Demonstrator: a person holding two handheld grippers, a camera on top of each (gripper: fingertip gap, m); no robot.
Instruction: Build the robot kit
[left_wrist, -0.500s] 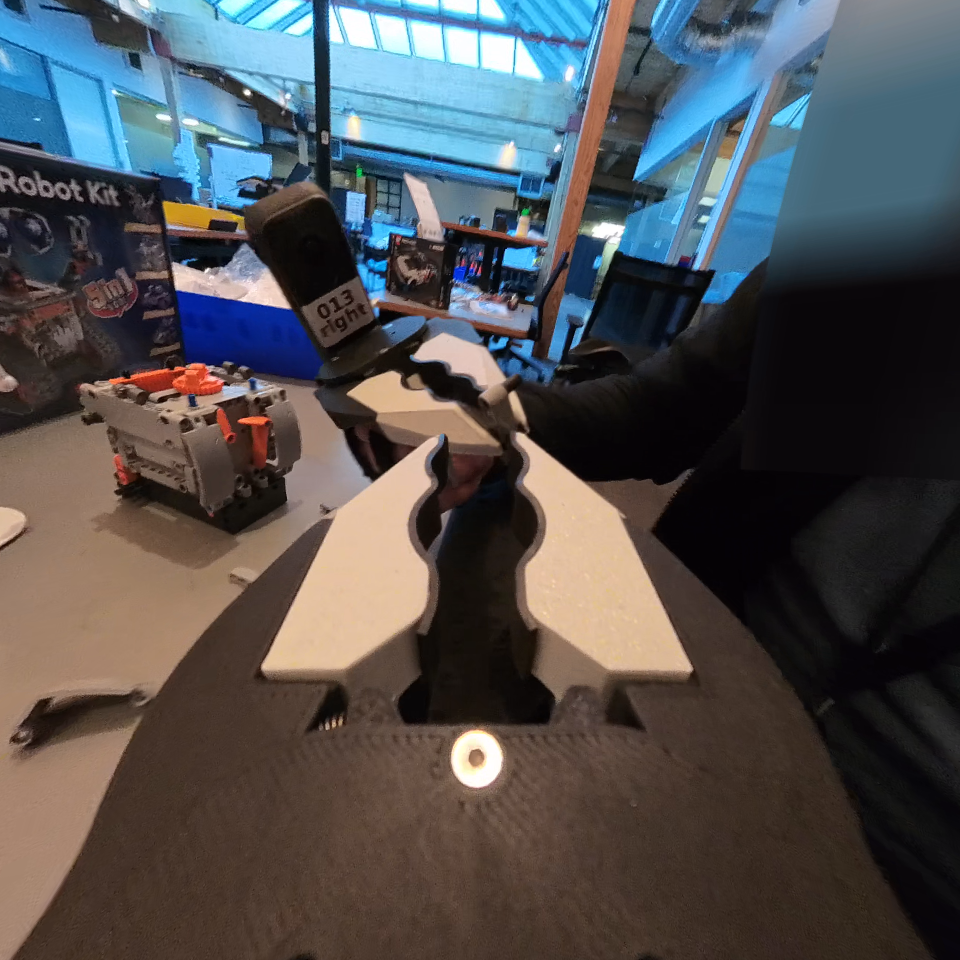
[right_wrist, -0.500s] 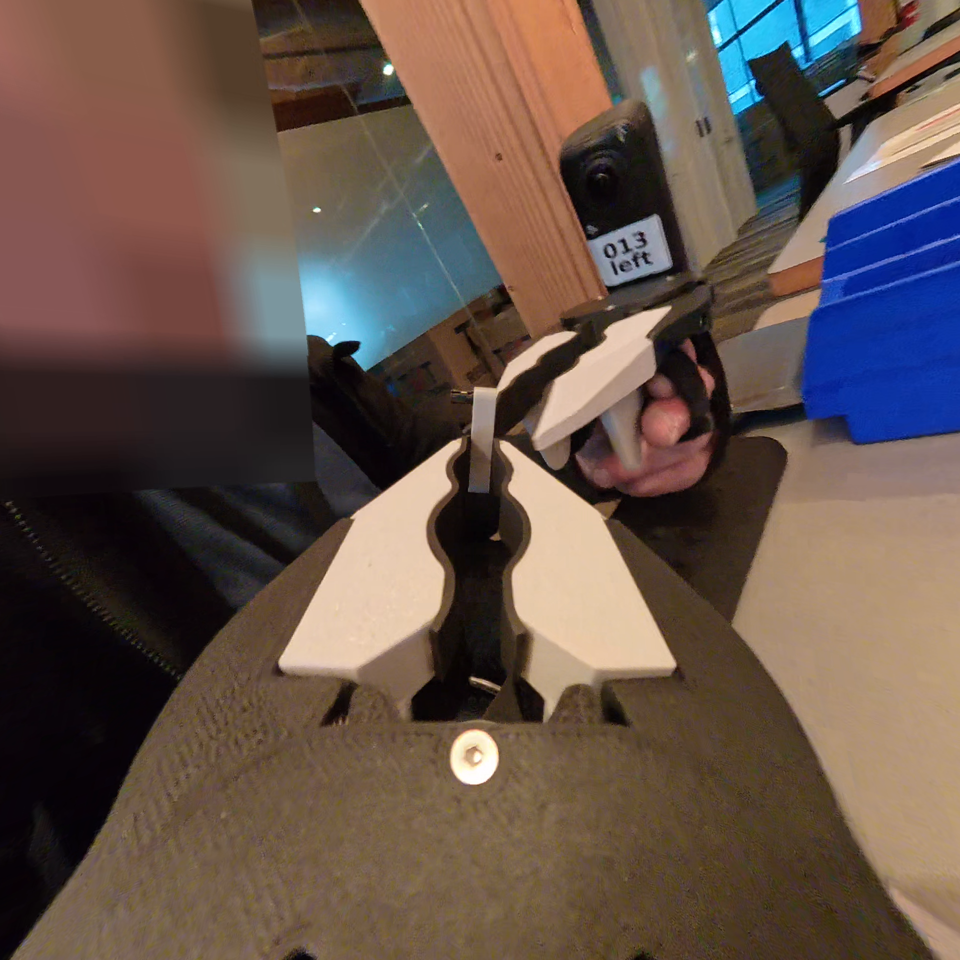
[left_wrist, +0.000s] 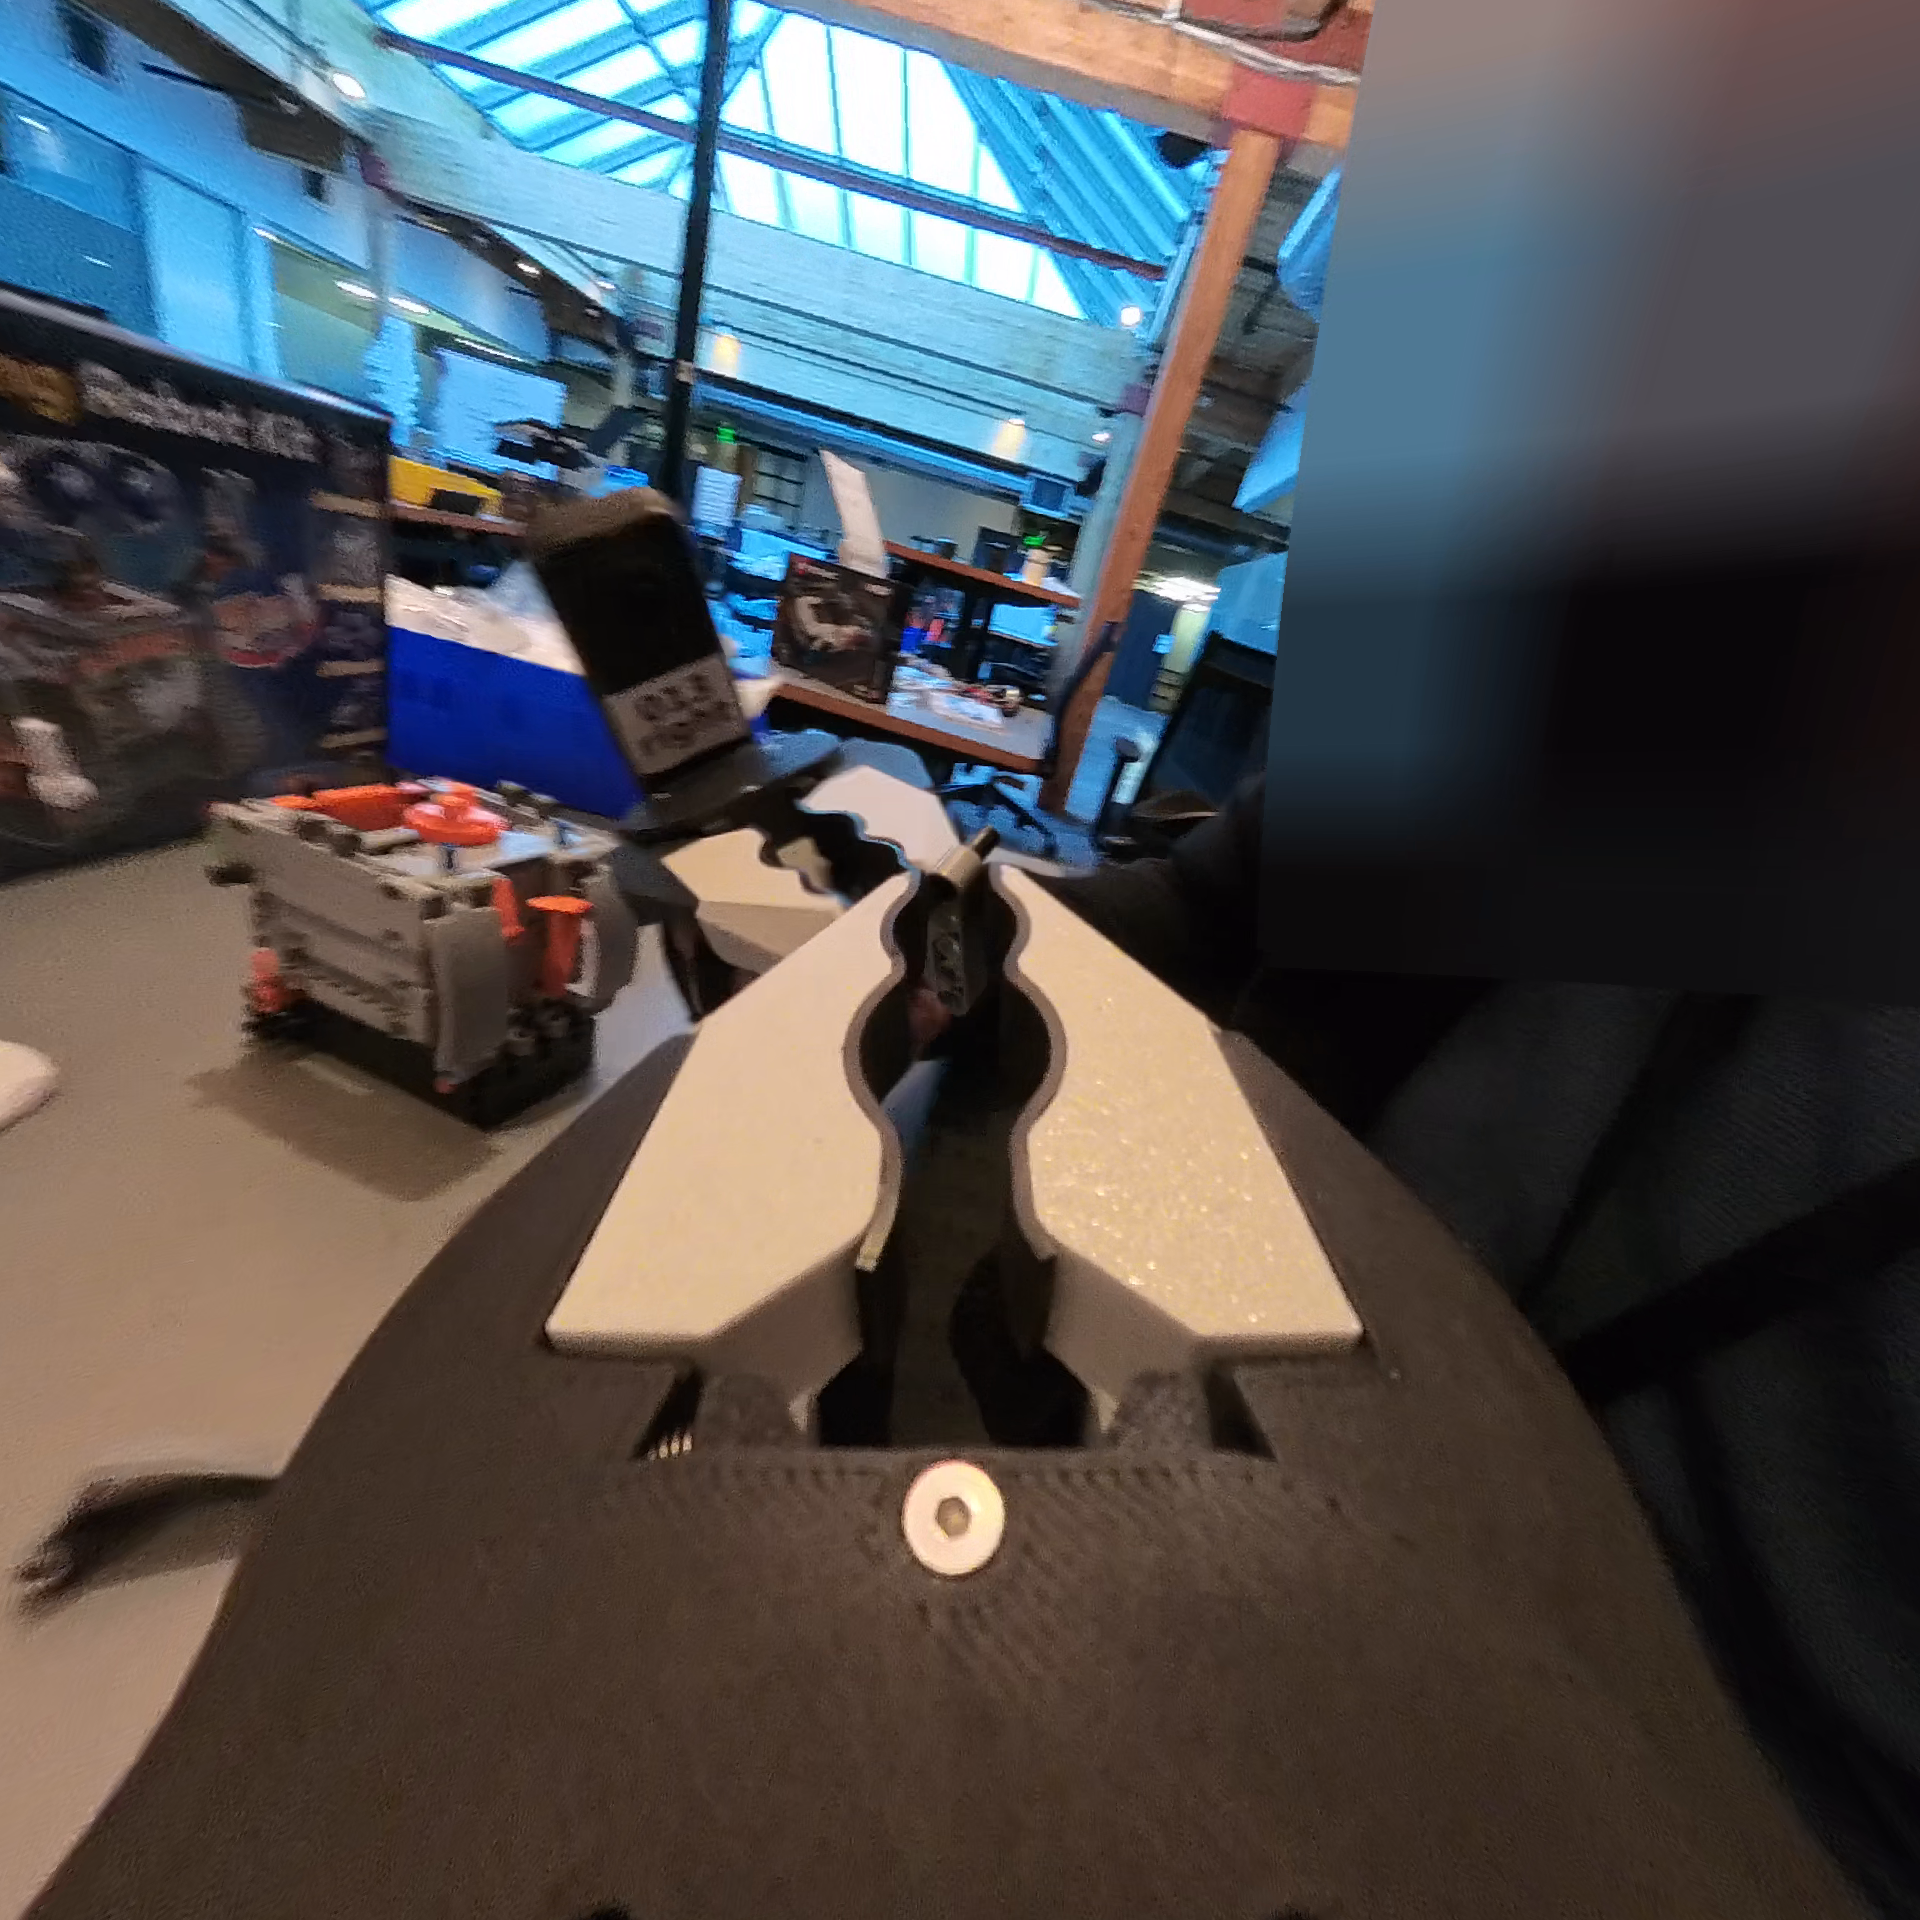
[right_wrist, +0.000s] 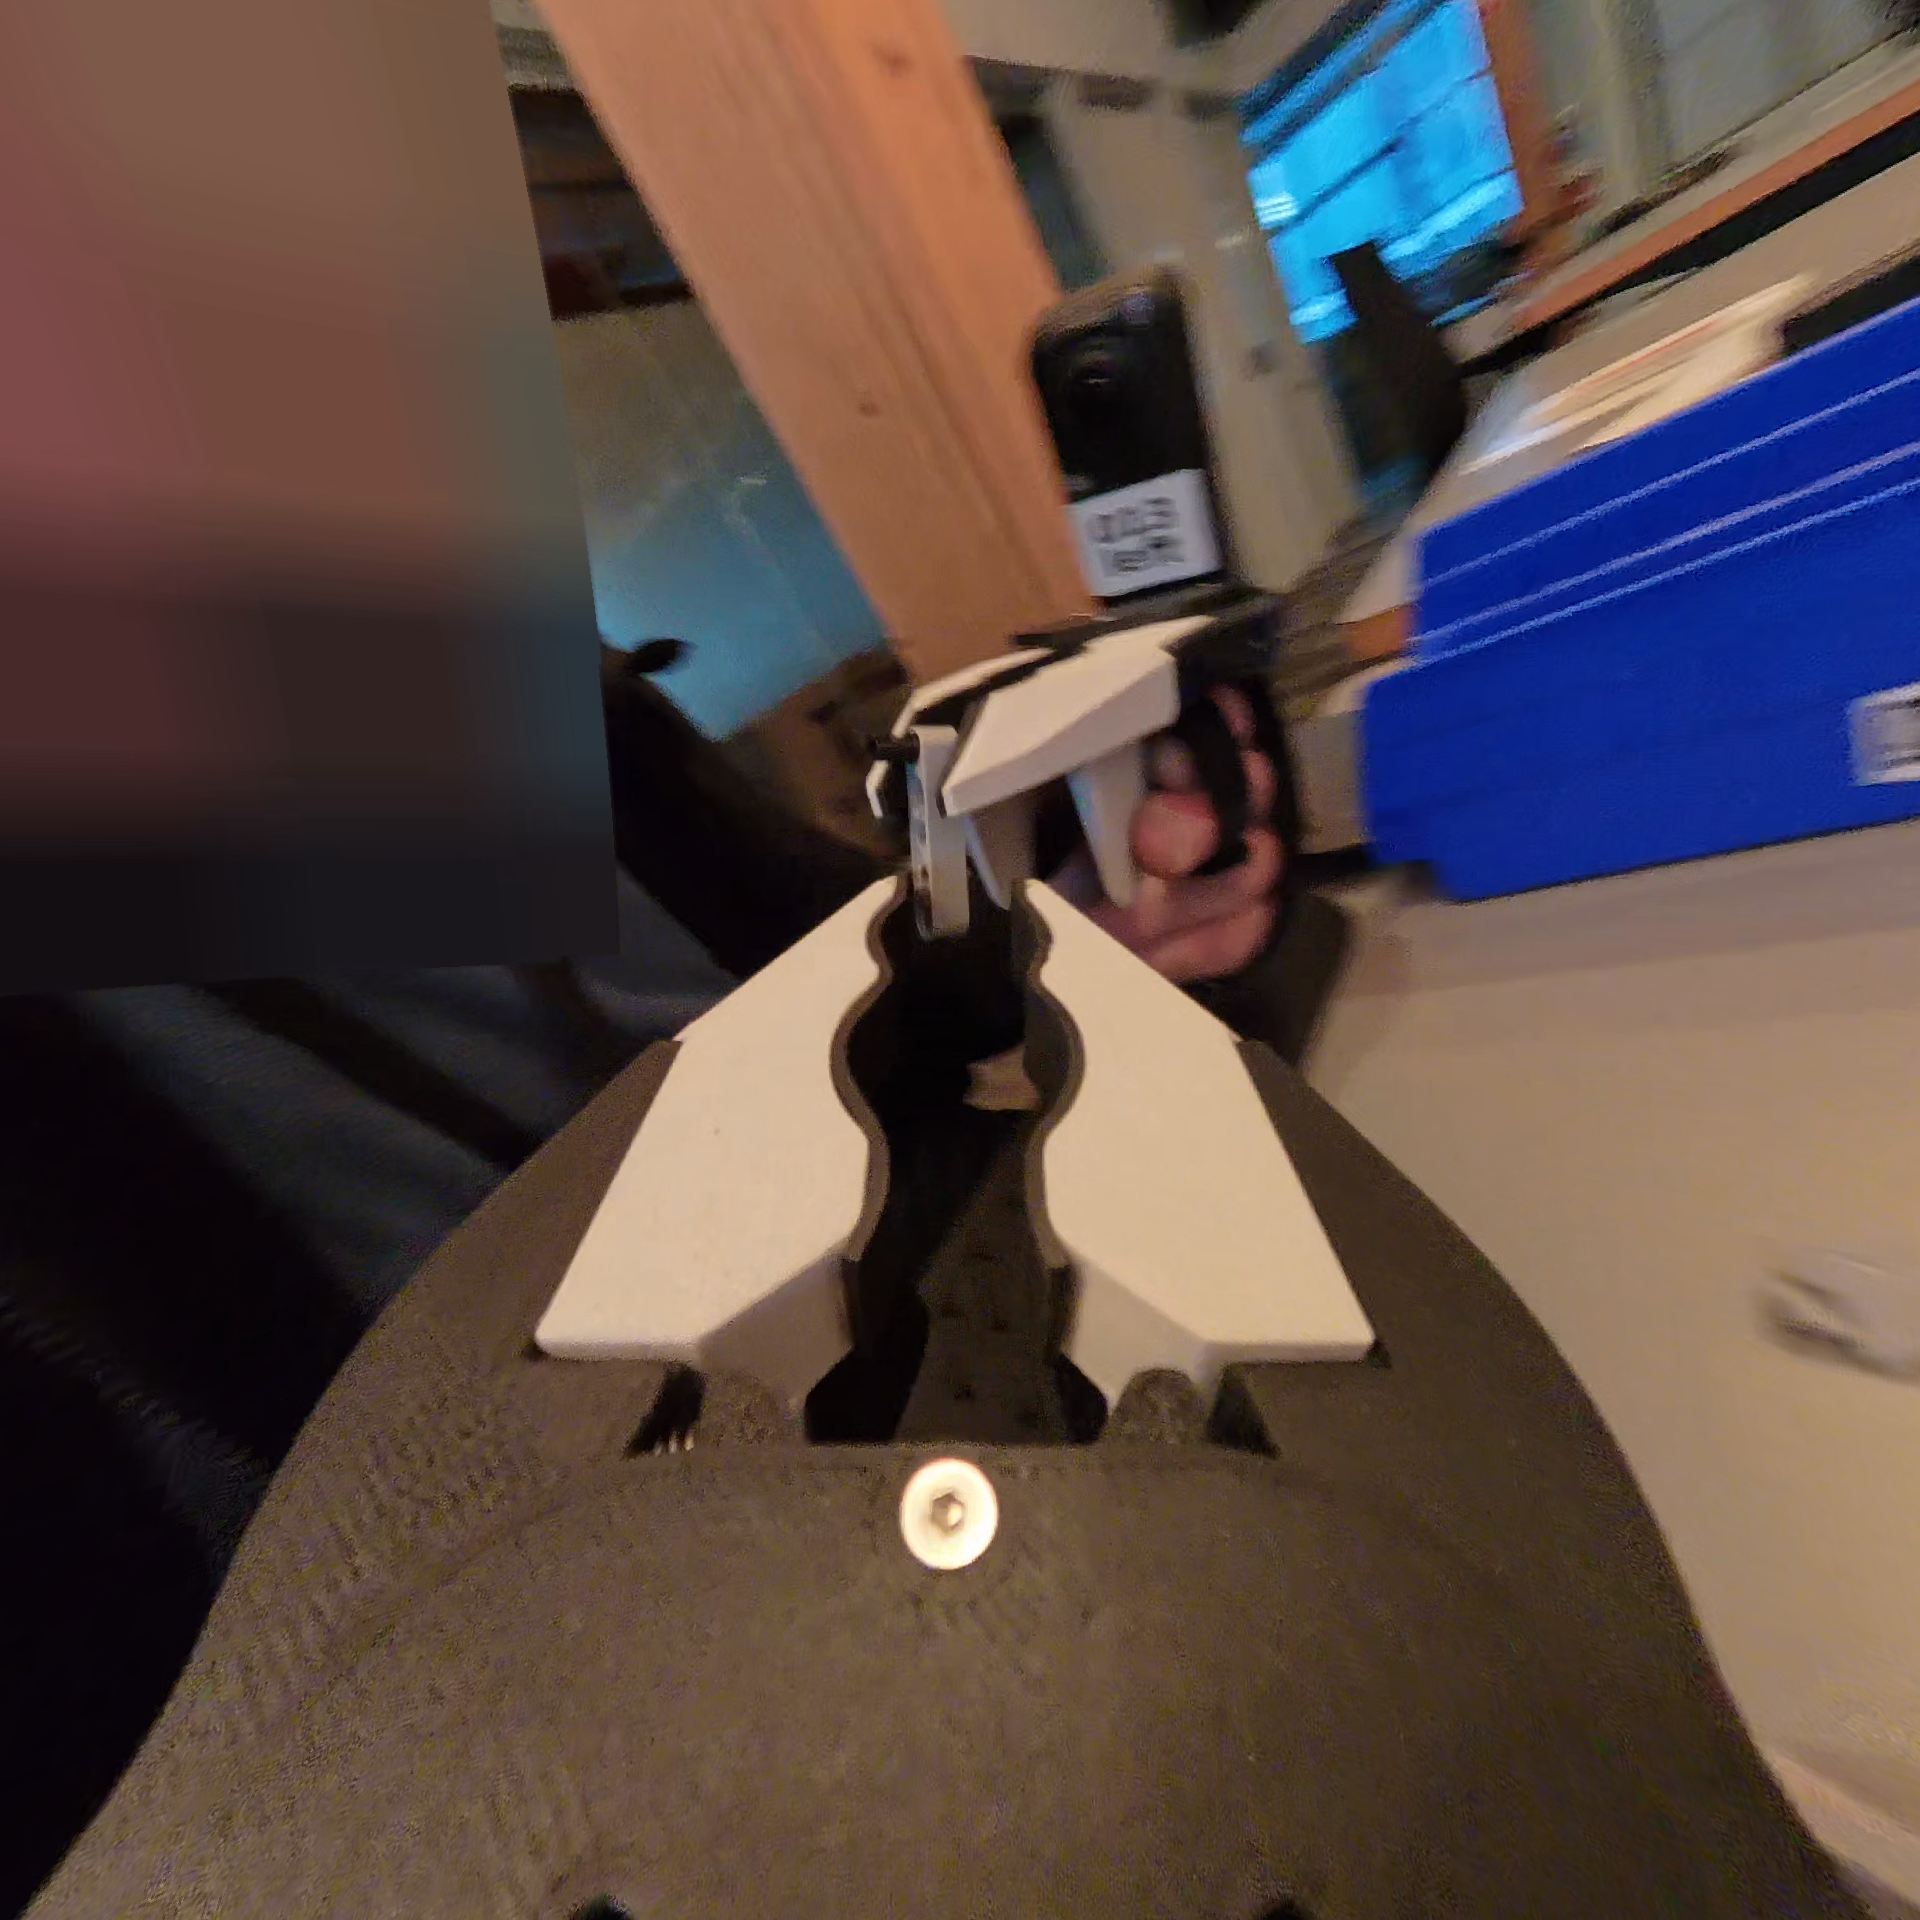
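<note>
My left gripper (left_wrist: 954, 883) is shut on a small light grey beam (left_wrist: 951, 935) with holes and a black pin at its top, held upright in the air. In the right wrist view the left gripper (right_wrist: 920, 764) holds the beam (right_wrist: 935, 868) from above, in a person's hand. The beam's lower end hangs between the tips of my right gripper (right_wrist: 961, 899), whose jaws stand a little apart and do not press it. The right gripper (left_wrist: 831, 847) also shows just behind the left fingers (left_wrist: 769, 1091).
A grey, black and orange brick model (left_wrist: 416, 935) stands on the grey table (left_wrist: 208, 1247), with a printed kit box (left_wrist: 156, 623) and a blue bin (left_wrist: 488, 707) behind it. A dark curved part (left_wrist: 125, 1507) lies at left. A person in dark clothing (left_wrist: 1662, 1247) sits close on the right. The grippers are tip to tip, or close to it.
The left gripper has closed on the grey beam that the right gripper was holding. The right gripper's jaws have opened slightly. Both grippers have shifted; the views are blurred.
</note>
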